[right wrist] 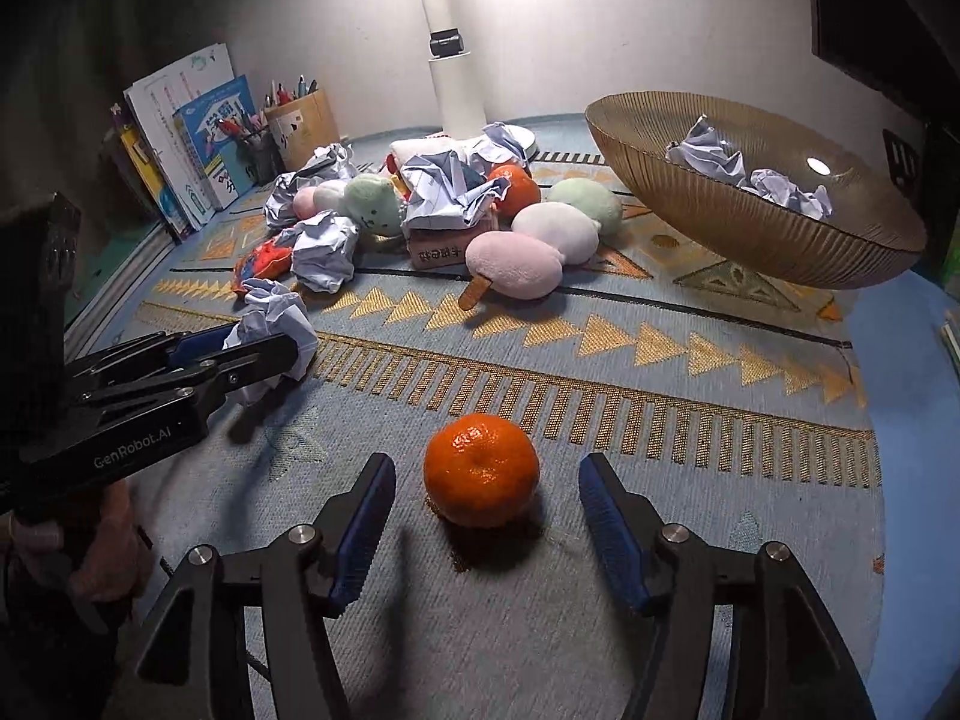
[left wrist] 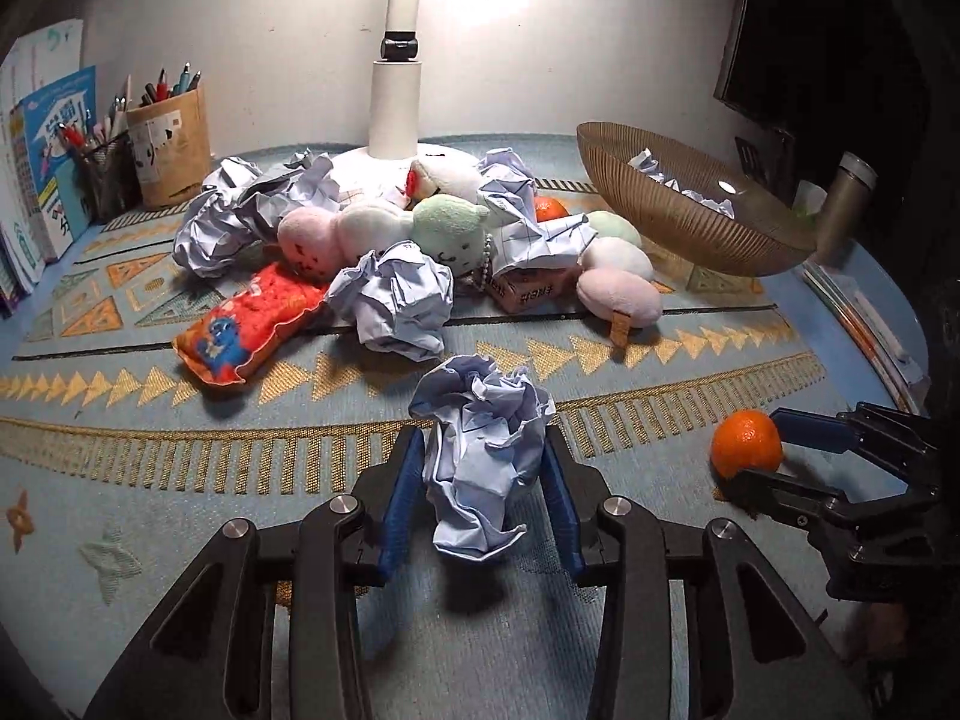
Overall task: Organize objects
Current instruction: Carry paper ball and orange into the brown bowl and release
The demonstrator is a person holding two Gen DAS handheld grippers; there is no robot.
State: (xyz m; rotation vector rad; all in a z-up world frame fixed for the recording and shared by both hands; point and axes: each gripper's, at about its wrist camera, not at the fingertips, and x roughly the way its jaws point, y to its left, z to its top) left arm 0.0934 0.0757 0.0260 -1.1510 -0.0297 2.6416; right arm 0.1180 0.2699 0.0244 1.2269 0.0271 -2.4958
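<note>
A crumpled paper ball [left wrist: 483,456] is pinched between the blue pads of the left tool [left wrist: 480,501], low in the centre of the left wrist view, above the patterned worktop [left wrist: 180,456]. The right tool [right wrist: 486,516] is spread wide, with a mandarin [right wrist: 481,469] resting on the worktop between its fingers, touched by neither. A ribbed bowl [right wrist: 750,228] holding paper balls is seen at upper right. Plush toys [right wrist: 543,240] and more crumpled paper are heaped mid-frame.

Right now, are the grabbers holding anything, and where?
The left gripper pinches a crumpled paper ball by its sides. The right gripper is open around a tangerine, not holding it.
</note>
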